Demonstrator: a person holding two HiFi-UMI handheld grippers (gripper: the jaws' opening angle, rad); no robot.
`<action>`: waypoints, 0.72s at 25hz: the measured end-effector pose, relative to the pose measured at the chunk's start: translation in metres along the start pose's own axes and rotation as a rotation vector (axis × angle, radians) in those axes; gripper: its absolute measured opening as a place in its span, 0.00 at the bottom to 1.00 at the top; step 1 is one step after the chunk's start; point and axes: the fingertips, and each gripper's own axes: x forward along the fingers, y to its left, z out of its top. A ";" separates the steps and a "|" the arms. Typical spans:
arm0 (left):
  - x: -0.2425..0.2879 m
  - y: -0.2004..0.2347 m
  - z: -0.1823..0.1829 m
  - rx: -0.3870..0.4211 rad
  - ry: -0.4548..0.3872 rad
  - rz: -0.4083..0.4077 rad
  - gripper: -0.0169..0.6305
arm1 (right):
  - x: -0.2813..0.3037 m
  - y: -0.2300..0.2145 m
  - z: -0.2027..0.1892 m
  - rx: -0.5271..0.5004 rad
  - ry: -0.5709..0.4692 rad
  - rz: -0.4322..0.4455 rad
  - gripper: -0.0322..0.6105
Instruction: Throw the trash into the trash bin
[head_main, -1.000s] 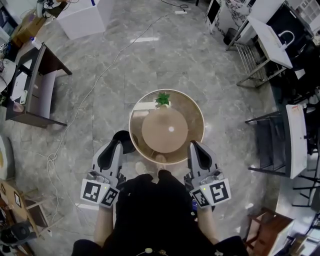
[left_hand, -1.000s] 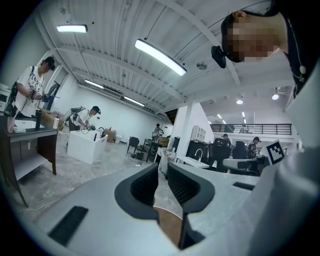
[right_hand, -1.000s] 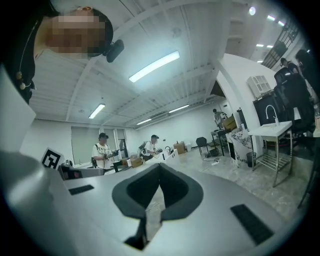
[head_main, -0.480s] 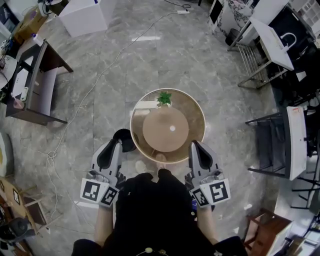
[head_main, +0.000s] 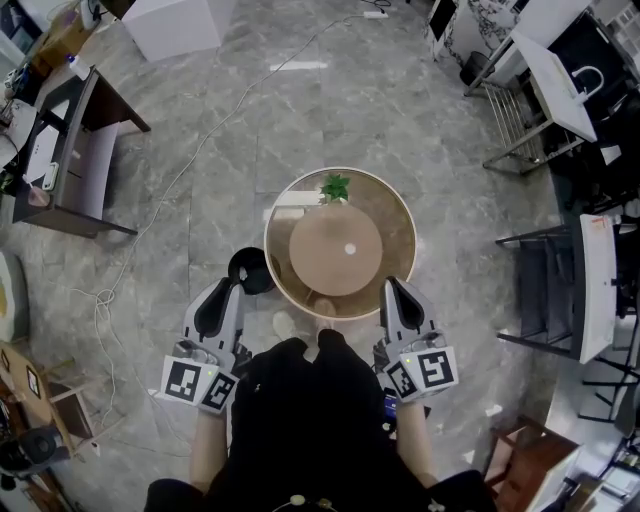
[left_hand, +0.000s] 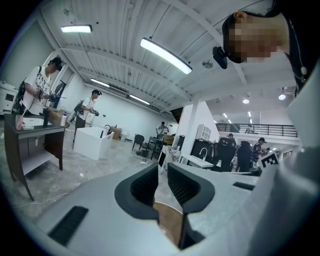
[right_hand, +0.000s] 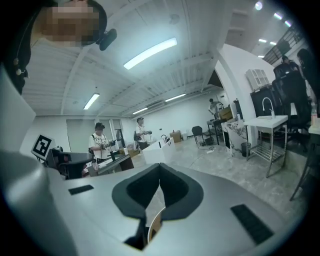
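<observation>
A black round trash bin (head_main: 250, 270) stands on the floor just left of a round table (head_main: 398, 215) with a glass rim and a wooden centre. A small pale lump (head_main: 284, 324) lies on the floor between the bin and me; what it is I cannot tell. My left gripper (head_main: 233, 288) points at the floor beside the bin, its jaws a narrow gap apart with nothing between them (left_hand: 163, 172). My right gripper (head_main: 389, 284) hangs by the table's near right edge, shut and empty (right_hand: 160, 170).
A small green plant (head_main: 335, 187) sits at the table's far edge. A white cable (head_main: 170, 195) runs over the marble floor to the left. A dark desk (head_main: 70, 160) stands far left, metal racks and white tables (head_main: 585, 285) at the right. People work in the background.
The head view has shifted a little, so table and bin sit slightly higher in the picture. The right gripper has sunk slightly. Both grippers keep their pose beside my body.
</observation>
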 end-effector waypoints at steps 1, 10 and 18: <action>0.000 0.001 -0.004 -0.007 0.012 0.000 0.12 | 0.002 -0.001 -0.006 0.012 0.012 0.002 0.05; 0.025 -0.002 -0.070 -0.043 0.192 -0.062 0.12 | 0.041 -0.025 -0.096 -0.135 0.267 -0.012 0.25; 0.070 -0.008 -0.151 -0.109 0.358 -0.132 0.22 | 0.111 -0.087 -0.250 -0.238 0.576 0.001 0.42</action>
